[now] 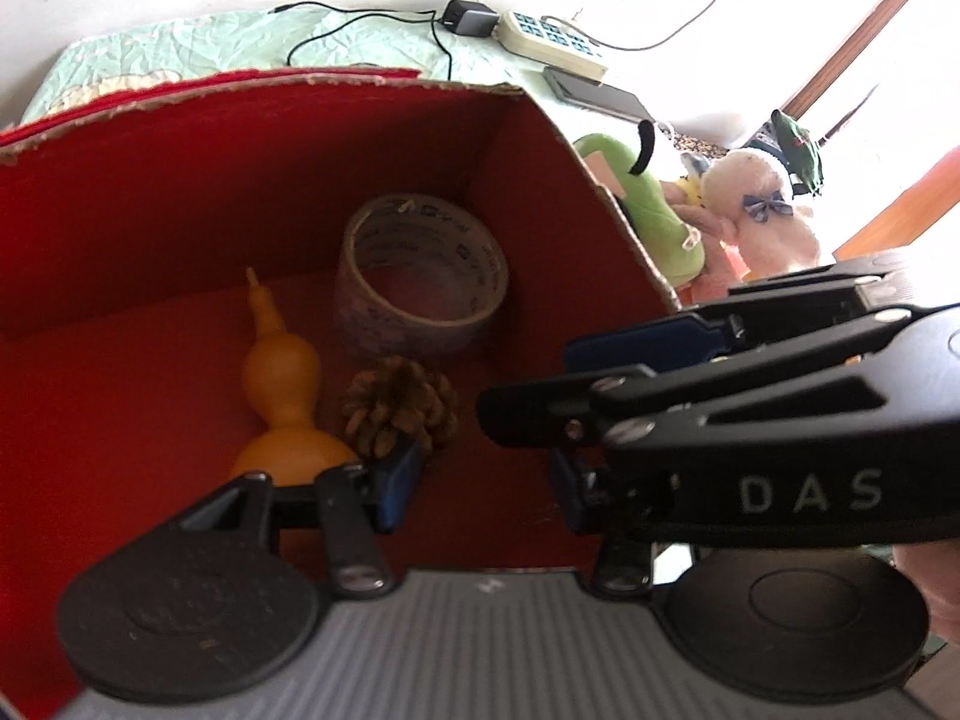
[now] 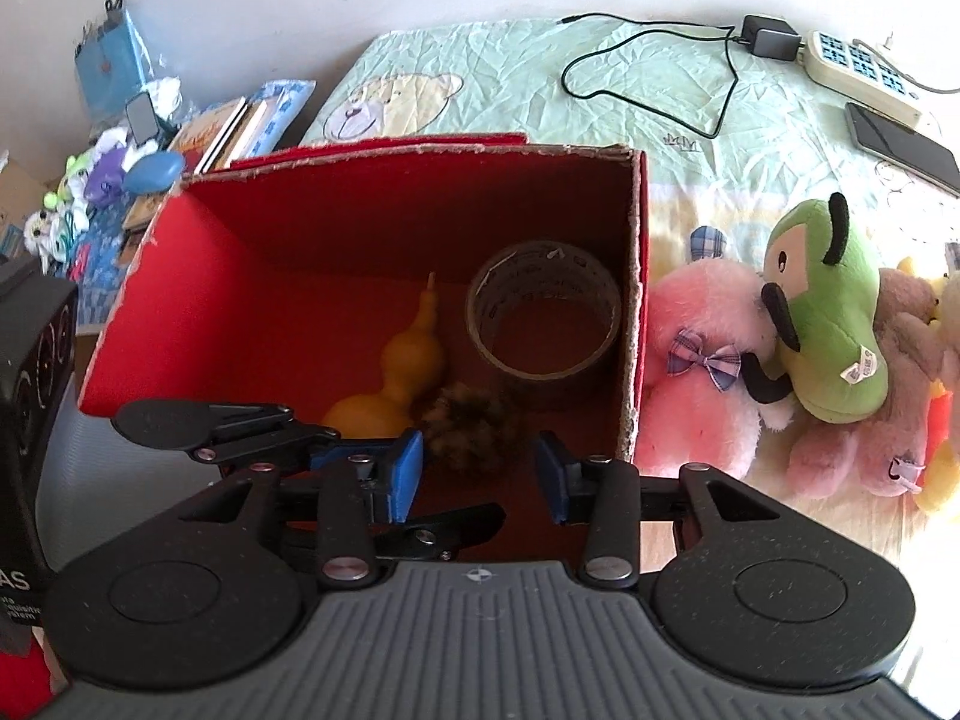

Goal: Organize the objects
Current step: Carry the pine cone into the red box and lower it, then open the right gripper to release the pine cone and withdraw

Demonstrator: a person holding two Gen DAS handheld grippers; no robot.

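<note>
Both grippers hang over the open red cardboard box (image 2: pixel 198 276), which sits on a pale green bedsheet (image 2: pixel 510 78) printed with a cartoon bear. The right gripper (image 2: pixel 478 468) has its 2 blue-padded fingers spread apart with nothing between them, poised just above the near end of the box. The left gripper (image 1: pixel 486 480) is likewise parted and empty, and the right one crosses in front of it from the side, its black body marked "DAS". Inside the box lie 3 things: a roll of clear tape (image 2: pixel 543 324) standing on its edge face-up in the far right corner, an orange gourd (image 2: pixel 399 372) lying on the floor with its stem pointing to the back wall, and a brown pine cone (image 2: pixel 468 426) just beside the gourd's fat end, in front of the tape. Outside the box, to the right, a green plush toy (image 2: pixel 834 324) leans on a pink plush toy (image 2: pixel 702 372). Farther back on the sheet lie a power strip (image 2: pixel 858 69) with a charger and black cable, and a dark phone (image 2: pixel 900 144).
</note>
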